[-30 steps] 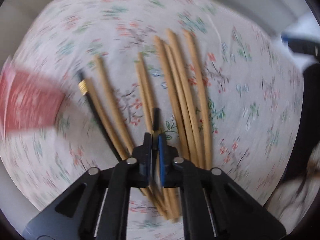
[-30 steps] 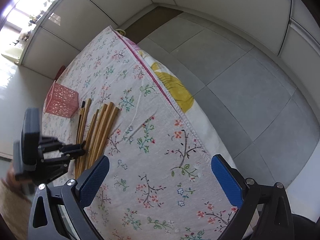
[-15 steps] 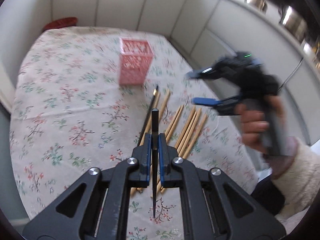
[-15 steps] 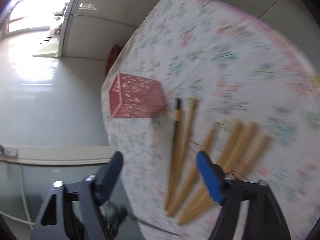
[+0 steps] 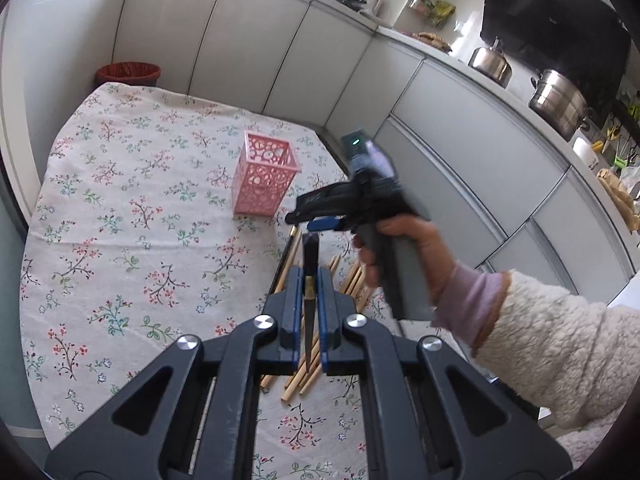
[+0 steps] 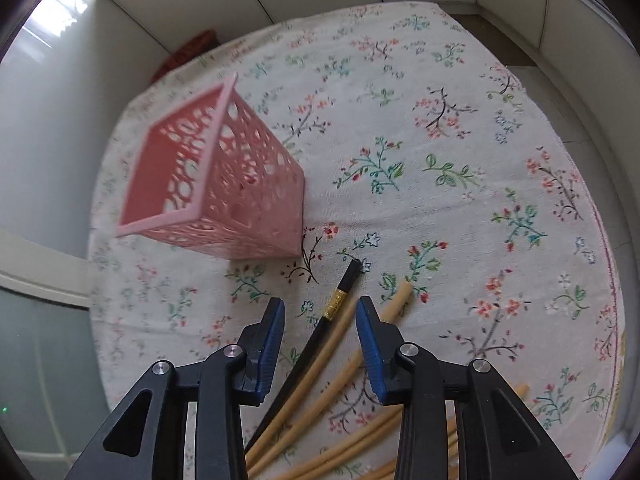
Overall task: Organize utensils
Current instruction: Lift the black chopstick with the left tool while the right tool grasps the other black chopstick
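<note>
Pinching 1 slim black chopstick, left gripper; right gripper gapes (pink lattice holder beyond).

I can read no text, label, brand or number in either of my wrist views. There is some faint marking on the side of my right gripper, seen from the left wrist, but it's too blurred to make out.

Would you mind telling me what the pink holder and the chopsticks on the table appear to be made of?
The pink holder looks like moulded plastic: uniform matte pink with cut-out lattice walls. The tan chopsticks look like bare bamboo or wood, pale and unglossy. The black chopstick seems lacquered or plastic, with a gold, metal-looking band.
</note>
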### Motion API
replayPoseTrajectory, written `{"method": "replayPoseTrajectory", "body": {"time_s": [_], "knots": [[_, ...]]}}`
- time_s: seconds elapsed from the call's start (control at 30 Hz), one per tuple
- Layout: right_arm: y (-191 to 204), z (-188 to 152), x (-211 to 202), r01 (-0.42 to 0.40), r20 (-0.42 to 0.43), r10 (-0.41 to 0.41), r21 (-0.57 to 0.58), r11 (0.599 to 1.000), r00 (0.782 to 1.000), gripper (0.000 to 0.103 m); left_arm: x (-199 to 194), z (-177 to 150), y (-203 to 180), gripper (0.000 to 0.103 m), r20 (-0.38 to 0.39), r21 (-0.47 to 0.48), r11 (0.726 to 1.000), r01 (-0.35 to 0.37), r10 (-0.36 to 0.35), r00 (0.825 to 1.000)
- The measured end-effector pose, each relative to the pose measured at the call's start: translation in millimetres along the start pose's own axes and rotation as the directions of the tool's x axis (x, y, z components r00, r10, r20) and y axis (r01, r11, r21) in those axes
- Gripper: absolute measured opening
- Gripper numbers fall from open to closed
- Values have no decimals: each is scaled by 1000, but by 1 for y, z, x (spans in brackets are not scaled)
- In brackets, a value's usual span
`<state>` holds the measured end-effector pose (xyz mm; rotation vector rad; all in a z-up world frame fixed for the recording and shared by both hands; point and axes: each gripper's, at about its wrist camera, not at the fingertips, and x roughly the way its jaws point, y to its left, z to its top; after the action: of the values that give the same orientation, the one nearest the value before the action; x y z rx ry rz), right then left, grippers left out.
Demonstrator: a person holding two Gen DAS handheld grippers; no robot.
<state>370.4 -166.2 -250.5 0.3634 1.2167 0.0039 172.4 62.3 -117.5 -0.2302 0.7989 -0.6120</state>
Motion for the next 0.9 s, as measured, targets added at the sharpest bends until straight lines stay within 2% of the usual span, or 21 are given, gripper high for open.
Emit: {"method": "replayPoseTrajectory", "body": {"time_s": [0.1,0.13,0.17,0.3,0.4,0.47,0.57,0.6,0.63,0.77,0.9], "knots": [[5,0,15,64,-18,-63,12,998,998,35,-5,1,3,8,18,-9,1000,7,-6,1000],[6,-1,20,75,-28,-74,26,997,997,28,-7,2,4,8,24,-14,1000,8,-8,1000],[3,-4,19,78,2,-78,57,995,997,17,-9,2,5,8,28,-17,1000,12,-12,1000],[-16,-11,15,22,-1,-22,93,995,1000,12,-12,2,4,8,33,-19,1000,22,-22,999],[-31,-23,2,58,-31,-56,72,996,998,9,-11,2,5,8,28,-23,999,24,-24,999],[-40,-30,-8,19,-2,-19,41,999,1000,9,-11,2,6,8,29,-32,999,34,-33,999],[-49,-27,-14,-12,-16,12,47,999,1000,14,-12,2,4,8,32,-36,998,43,-42,999],[-50,-24,-15,-1,-11,2,50,999,1000,20,-12,2,3,8,35,-32,999,44,-43,998],[-49,-23,-15,5,-10,-4,47,999,1000,22,-13,2,1,8,38,-27,999,45,-44,998],[-39,-14,-11,34,-7,-34,46,998,999,22,-16,1,0,8,44,-21,999,47,-46,998],[-30,-13,6,111,-64,-107,62,992,992,23,-18,2,4,8,53,-26,999,45,-44,998]]}}
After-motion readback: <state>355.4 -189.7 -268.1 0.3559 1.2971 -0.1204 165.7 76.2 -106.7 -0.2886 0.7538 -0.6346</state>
